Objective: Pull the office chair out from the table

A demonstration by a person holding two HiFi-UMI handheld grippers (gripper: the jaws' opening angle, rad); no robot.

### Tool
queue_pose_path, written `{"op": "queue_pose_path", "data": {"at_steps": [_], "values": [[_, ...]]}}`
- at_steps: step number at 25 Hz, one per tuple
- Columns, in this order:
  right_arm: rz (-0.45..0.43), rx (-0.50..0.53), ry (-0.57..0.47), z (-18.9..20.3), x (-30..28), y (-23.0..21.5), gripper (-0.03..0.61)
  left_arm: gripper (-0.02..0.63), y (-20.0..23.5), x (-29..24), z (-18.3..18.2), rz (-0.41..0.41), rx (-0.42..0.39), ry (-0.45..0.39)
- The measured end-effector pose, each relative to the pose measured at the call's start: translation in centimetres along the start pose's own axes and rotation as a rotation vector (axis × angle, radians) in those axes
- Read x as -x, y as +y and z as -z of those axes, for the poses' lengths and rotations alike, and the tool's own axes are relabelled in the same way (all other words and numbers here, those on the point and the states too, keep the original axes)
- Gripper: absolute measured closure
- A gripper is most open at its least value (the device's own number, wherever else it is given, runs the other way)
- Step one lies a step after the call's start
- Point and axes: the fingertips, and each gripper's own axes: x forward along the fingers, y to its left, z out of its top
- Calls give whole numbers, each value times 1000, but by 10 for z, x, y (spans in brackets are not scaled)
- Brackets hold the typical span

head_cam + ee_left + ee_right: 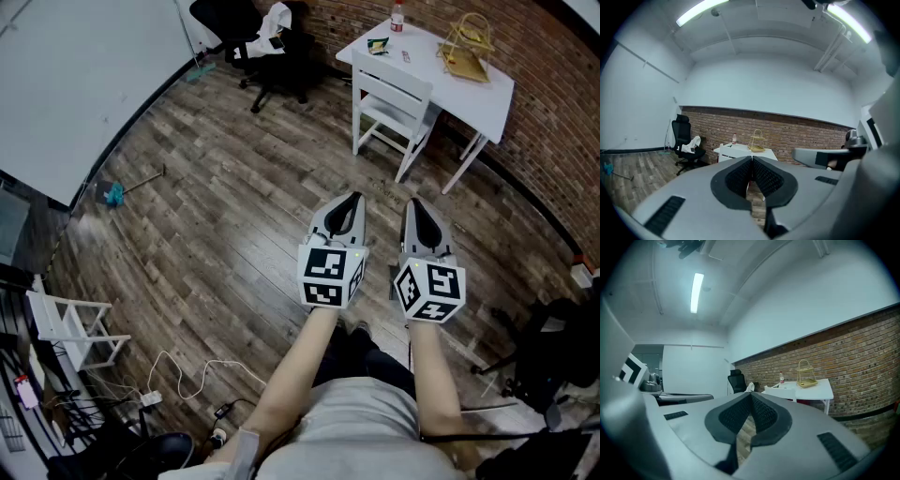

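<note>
Left gripper (352, 198): jaws pressed together with nothing between them; held close to level over the floor, just beside the right gripper.
Right gripper (412, 202): jaws likewise closed on nothing, pointing the same way as the left one.
Office chair (267, 49): black, high-backed, on castors. It stands well ahead of the left gripper and off to its left, near the brick wall (553, 122). It is apart from the table, not tucked under it.
White cloth (275, 21): draped over the office chair's seat.
Table (497, 90): white, well ahead of the right gripper, set against the brick wall.
White chair (394, 94): pushed in at the table's near side, between the grippers and the tabletop.
Wire basket (466, 45): yellow, two-tiered, on the tabletop towards the wall.
Bottle (397, 16): red-capped, at the table's far left corner.
Floor (234, 206): wood planks beneath both grippers.
Blue brush (112, 194): lying on the planks far to the left of the left gripper.
Cables (187, 370): loose on the floor behind and left of the left gripper.
</note>
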Motion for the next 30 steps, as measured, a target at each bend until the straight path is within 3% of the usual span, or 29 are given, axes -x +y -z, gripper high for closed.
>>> {"op": "queue_pose_path", "data": {"at_steps": [15,21,30], "values": [[2,-18,-2,3,-3,-5,563,598,0,-4,0,2,-14,0],[13,12,-15,-1,-2,-19,561,598,-4,-10,0,-9,-21,-4],[-22,-30,0,6,0,-44,561,598,-13,-15,3,-49,-26,-3]]}}
